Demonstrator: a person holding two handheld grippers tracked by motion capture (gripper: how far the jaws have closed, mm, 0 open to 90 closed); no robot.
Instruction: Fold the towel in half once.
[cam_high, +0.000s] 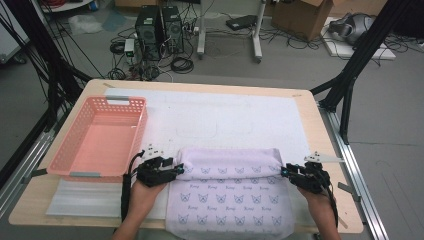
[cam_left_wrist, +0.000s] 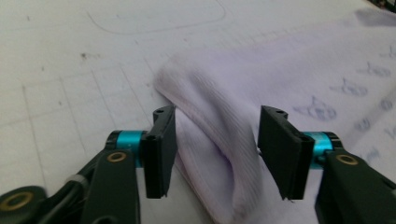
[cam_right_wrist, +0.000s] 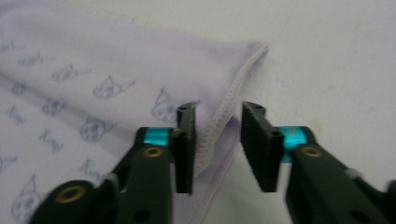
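While my hand-held grippers straddle the towel (cam_high: 230, 187) | left (cam_left_wrist: 217, 149) jaws apart, fold between | right (cam_right_wrist: 217, 144) jaws apart, hem between.

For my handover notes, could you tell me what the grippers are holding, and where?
Nothing: the left gripper and right gripper are open, straddling the end folds of the lilac towel.

You are looking down and forward from above your side of the table (cam_high: 305, 107) in the high view, taking in the floor beyond. The 2 gripper views are riding low and close, each looking along its own jaws. All 3 views are sharing the lilac cloth (cam_high: 230, 192) (cam_left_wrist: 289, 70) (cam_right_wrist: 93, 60), the left gripper view at its left edge, the right gripper view at its right edge.
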